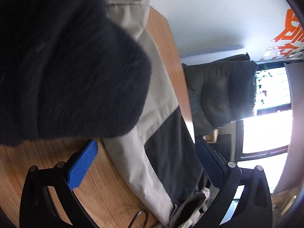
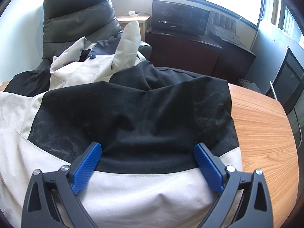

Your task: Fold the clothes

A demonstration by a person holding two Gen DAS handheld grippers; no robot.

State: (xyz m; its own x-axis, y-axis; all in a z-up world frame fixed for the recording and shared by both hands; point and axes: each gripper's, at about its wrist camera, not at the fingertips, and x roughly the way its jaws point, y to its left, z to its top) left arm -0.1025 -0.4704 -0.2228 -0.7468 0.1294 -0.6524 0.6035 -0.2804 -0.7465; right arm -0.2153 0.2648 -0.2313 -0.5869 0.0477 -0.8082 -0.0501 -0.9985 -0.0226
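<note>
A cream and black jacket (image 2: 133,114) lies spread on the wooden table (image 2: 266,133), its collar and one cream sleeve (image 2: 129,43) bunched at the far side. My right gripper (image 2: 147,152) is open, its blue pads just above the black and cream seam, holding nothing. In the left wrist view the view is rolled sideways: the jacket (image 1: 157,117) runs along the table (image 1: 91,182) edge. My left gripper (image 1: 146,153) is open and empty over it. A dark fuzzy cloth (image 1: 66,66) very close to the lens hides the upper left.
A dark leather armchair (image 2: 76,15) stands behind the table, also in the left wrist view (image 1: 220,93). A dark cabinet (image 2: 182,53) with a black appliance (image 2: 180,17) stands under bright windows. A thin black cord (image 1: 138,216) lies on the table.
</note>
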